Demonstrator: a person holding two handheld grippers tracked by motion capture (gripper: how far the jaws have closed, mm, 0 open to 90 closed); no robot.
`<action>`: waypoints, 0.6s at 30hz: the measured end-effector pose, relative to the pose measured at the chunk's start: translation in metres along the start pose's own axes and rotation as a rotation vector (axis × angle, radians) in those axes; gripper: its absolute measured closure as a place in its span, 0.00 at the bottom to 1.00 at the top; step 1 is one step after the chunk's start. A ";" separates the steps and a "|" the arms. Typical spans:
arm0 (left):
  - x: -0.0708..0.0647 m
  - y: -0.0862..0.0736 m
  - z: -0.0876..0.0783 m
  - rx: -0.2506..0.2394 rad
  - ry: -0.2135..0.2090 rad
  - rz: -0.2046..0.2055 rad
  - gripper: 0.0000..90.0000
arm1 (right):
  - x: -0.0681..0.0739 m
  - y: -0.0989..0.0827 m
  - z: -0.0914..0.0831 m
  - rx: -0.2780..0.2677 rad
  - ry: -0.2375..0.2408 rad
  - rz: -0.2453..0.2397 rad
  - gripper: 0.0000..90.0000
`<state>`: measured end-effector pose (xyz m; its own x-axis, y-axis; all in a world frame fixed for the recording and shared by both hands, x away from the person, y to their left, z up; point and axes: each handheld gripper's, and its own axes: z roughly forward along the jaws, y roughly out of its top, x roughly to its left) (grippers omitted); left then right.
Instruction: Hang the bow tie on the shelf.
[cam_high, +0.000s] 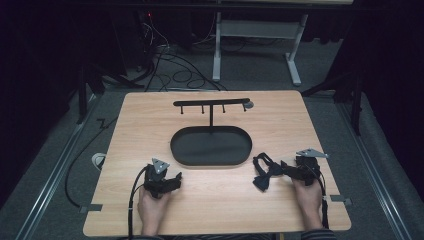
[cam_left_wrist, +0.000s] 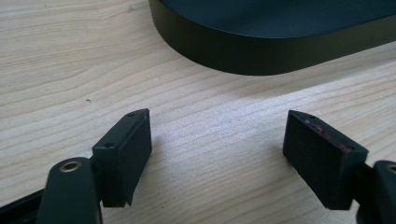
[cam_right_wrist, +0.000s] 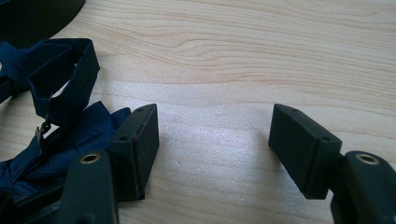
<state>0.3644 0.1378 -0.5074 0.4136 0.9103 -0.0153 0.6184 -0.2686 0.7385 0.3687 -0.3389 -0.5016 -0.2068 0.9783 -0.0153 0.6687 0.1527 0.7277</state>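
Your right gripper (cam_right_wrist: 212, 149) sits low over the table (cam_right_wrist: 261, 60), jaws spread wide with bare wood between them and nothing clamped. Just outside one jaw in the right gripper view lies the bow tie (cam_right_wrist: 56, 135), dark navy, its folded cloth pressed up against that jaw's outer face; whether it truly touches, you cannot tell for certain. Its strap (cam_right_wrist: 70, 70) loops away from the knot, a small metal clasp showing on it, and runs toward the tray's dark rim at the frame corner. From the high view, the bow tie (cam_high: 265, 172) rests on the table near your right gripper (cam_high: 287, 170), between it and the tray (cam_high: 210, 146), close to the tray's near right end but outside it. Your left gripper (cam_left_wrist: 217, 154) also stands apart, empty, wood grain between the pads, with the tray wall (cam_left_wrist: 261, 51) near ahead of it. In the high view, your left gripper (cam_high: 172, 181) lies near the tray's near left end, held by your left hand (cam_high: 150, 202); your right hand (cam_high: 307, 192) grips the other tool. Behind the tray's far edge rises a black T-shaped stand (cam_high: 211, 104) with small hooks under its bar, all bare.
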 end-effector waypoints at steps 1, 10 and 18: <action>0.000 0.000 0.000 0.000 0.000 0.000 0.27 | 0.000 0.000 0.000 0.000 0.000 0.000 0.39; 0.000 0.000 0.000 0.002 0.000 0.002 0.27 | 0.001 0.000 0.000 -0.001 -0.002 0.003 0.39; -0.002 -0.001 -0.001 0.000 -0.019 0.022 0.27 | 0.004 0.000 0.000 -0.005 -0.008 0.003 0.43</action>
<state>0.3625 0.1360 -0.5074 0.4399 0.8979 -0.0118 0.6087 -0.2885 0.7391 0.3679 -0.3350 -0.5016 -0.1995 0.9797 -0.0187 0.6658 0.1495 0.7310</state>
